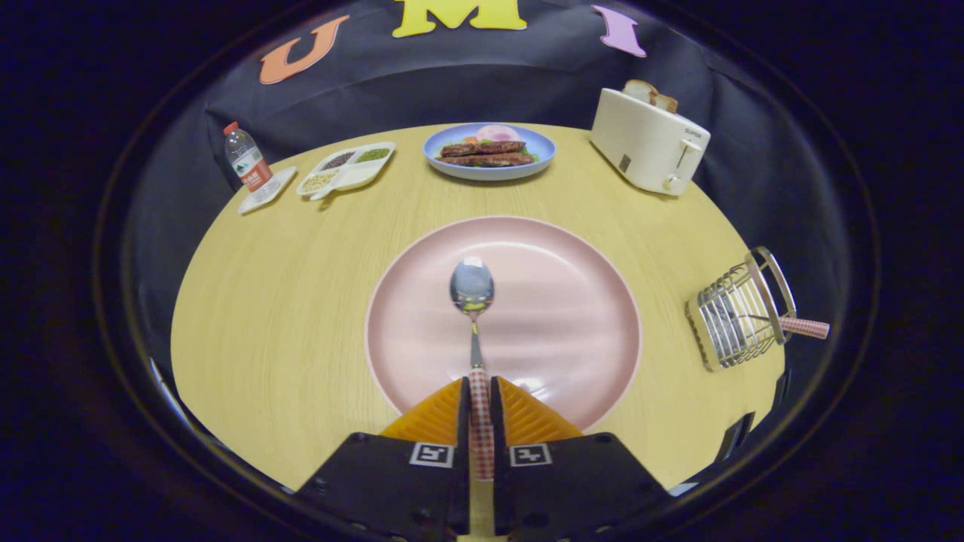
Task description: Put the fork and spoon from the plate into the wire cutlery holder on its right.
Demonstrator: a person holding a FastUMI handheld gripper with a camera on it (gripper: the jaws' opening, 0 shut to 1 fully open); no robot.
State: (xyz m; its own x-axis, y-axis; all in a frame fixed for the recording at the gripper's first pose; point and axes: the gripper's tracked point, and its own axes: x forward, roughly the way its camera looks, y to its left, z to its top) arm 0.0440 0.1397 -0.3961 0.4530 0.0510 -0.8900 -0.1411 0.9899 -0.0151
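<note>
My gripper (479,403) is shut on the spoon's checked handle, both fingers pressing its sides. The spoon (472,290) points straight ahead, its shiny bowl over the middle of the pink plate (572,263). Whether the bowl touches the plate or hangs just above it I cannot tell. To the right of the plate stands the wire cutlery holder (734,320), and a checked handle (804,327) sticks out of its top, that of the fork inside it.
A cream toaster (649,141) with bread stands at the back right. A blue plate of food (489,150) sits behind the pink plate. At the back left are a divided white dish (346,168) and a water bottle (247,162) on a coaster.
</note>
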